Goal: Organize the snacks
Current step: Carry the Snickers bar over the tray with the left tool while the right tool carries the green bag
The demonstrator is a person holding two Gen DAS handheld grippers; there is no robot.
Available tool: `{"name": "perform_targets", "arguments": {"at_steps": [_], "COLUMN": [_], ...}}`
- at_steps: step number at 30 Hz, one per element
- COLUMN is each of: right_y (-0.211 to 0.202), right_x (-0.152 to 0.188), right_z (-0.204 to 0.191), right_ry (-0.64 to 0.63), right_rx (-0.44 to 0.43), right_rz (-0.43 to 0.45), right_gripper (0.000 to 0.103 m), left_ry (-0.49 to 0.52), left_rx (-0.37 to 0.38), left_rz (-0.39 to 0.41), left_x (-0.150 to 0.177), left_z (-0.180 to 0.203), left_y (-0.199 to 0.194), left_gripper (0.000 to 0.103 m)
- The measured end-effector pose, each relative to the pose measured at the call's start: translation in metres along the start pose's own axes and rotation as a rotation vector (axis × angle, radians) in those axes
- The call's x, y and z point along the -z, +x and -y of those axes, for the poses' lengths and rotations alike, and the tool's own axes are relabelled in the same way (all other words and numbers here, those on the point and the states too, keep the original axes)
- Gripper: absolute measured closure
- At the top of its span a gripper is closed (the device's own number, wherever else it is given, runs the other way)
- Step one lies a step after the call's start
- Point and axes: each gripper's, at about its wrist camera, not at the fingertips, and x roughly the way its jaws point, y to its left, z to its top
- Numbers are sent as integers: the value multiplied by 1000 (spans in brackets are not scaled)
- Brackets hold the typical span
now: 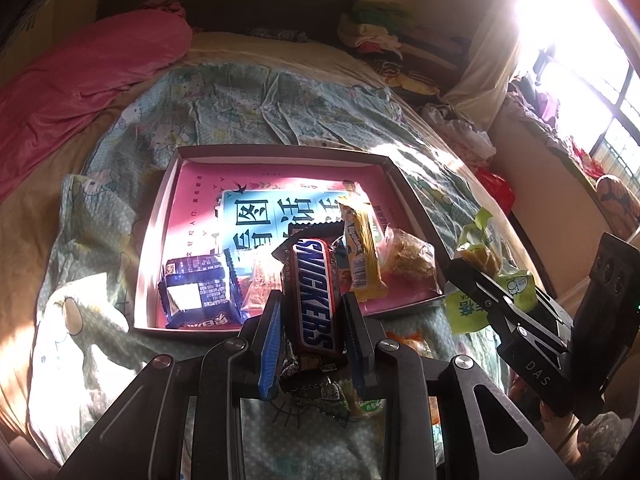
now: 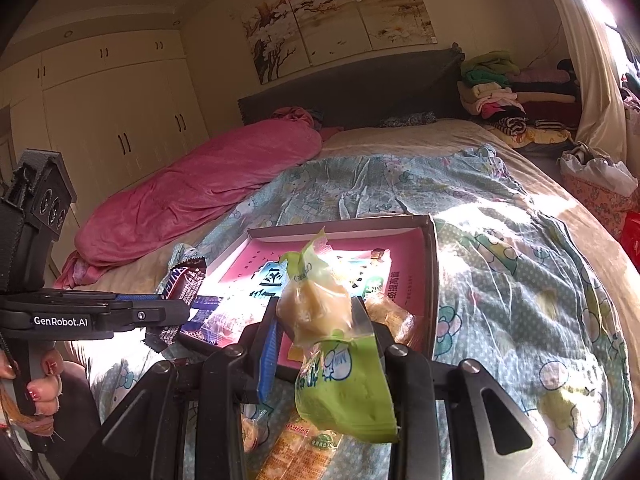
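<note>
I have 2 snacks up over the bed by the near edge of the box (image 1: 168, 184), my left claw (image 1: 314, 312) clamped on the chocolate bar (image 1: 316, 292) and my right claw (image 2: 320, 320) pinching the green bun packet (image 2: 340, 380), so both can drop in beside the snacks already there.

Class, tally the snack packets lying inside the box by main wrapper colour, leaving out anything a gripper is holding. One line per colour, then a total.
Blue packet: 1
Yellow packet: 1
Clear packet, orange contents: 1
Clear packet, golden-brown contents: 1
Total in the box: 4
</note>
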Motion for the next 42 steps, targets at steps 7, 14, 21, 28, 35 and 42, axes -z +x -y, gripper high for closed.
{"name": "perform_targets", "arguments": {"at_steps": [7, 14, 21, 28, 35, 42], "right_y": [-1, 3, 8, 14, 25, 38], "right_x": [-2, -3, -5, -6, -6, -5], "right_z": [4, 9, 14, 17, 15, 17], "right_ry": [11, 26, 39, 45, 36, 38], "right_rx": [7, 15, 15, 11, 0, -19], "right_rz": [7, 6, 7, -2, -25, -55], "right_gripper": [70, 70, 70, 70, 70, 70], "left_ry": [1, -1, 1, 3, 15, 22], "left_rx": [4, 11, 10, 9, 8, 10], "left_rz": [-1, -17, -30, -44, -55, -74], "left_x": [-5, -8, -9, -11, -13, -14], "left_z": [4, 7, 10, 14, 18, 23], "left_y": [7, 18, 28, 37, 46, 57], "left_gripper": [73, 73, 73, 73, 73, 73]}}
